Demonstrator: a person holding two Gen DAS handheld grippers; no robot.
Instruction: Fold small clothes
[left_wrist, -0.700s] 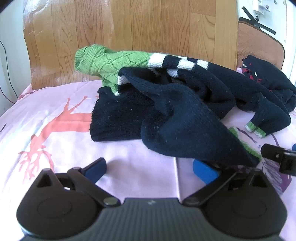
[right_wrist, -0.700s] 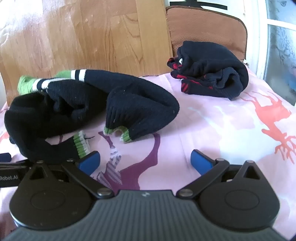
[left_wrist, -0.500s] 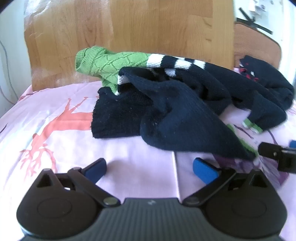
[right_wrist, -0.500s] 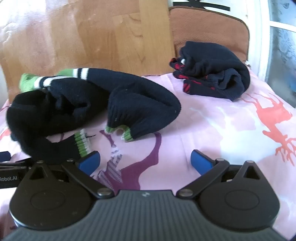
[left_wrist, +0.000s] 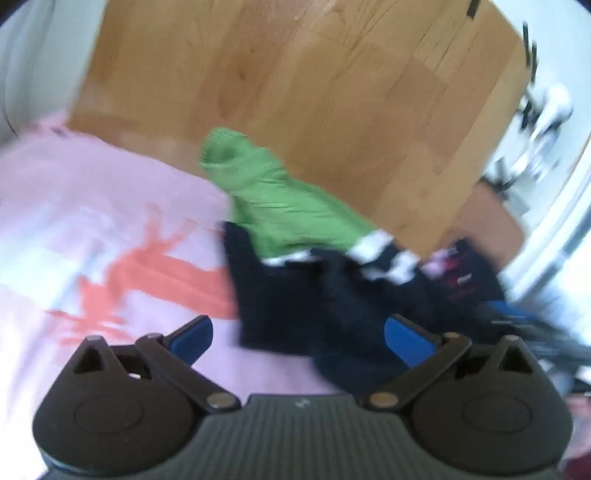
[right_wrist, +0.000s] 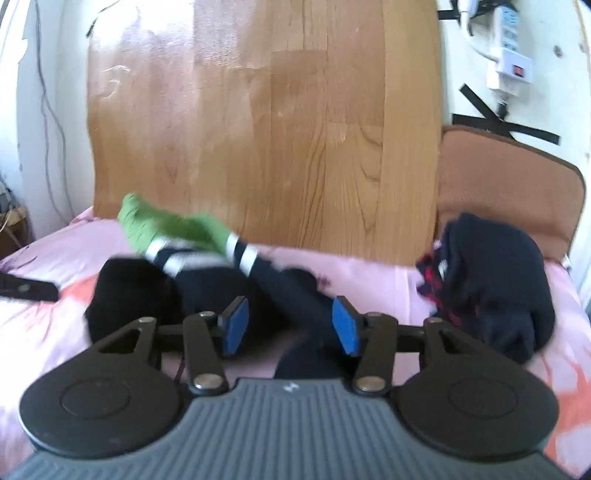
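Observation:
A navy knit sweater (left_wrist: 280, 295) with a green shoulder (left_wrist: 273, 199) and white stripes lies crumpled on the pink sheet (left_wrist: 92, 221). My left gripper (left_wrist: 299, 332) is wide open and low at the sweater's near edge, its right pad over the navy cloth; this view is blurred. In the right wrist view the sweater (right_wrist: 133, 291) sends one navy sleeve (right_wrist: 288, 291) straight between my right gripper's (right_wrist: 291, 326) pads. Those jaws are closing, half wide, with gaps still beside the sleeve. A left fingertip (right_wrist: 29, 290) shows at the far left.
A second dark garment with red pattern (right_wrist: 491, 280) lies bunched at the right, in front of a brown cushion (right_wrist: 498, 177). A wooden headboard (right_wrist: 266, 129) stands right behind the clothes. A power strip (right_wrist: 511, 62) hangs on the wall at upper right.
Both grippers moved forward to the sweater and their views tilted. The right jaws narrowed from wide open to about half, with the sleeve now between them. The left stayed wide open.

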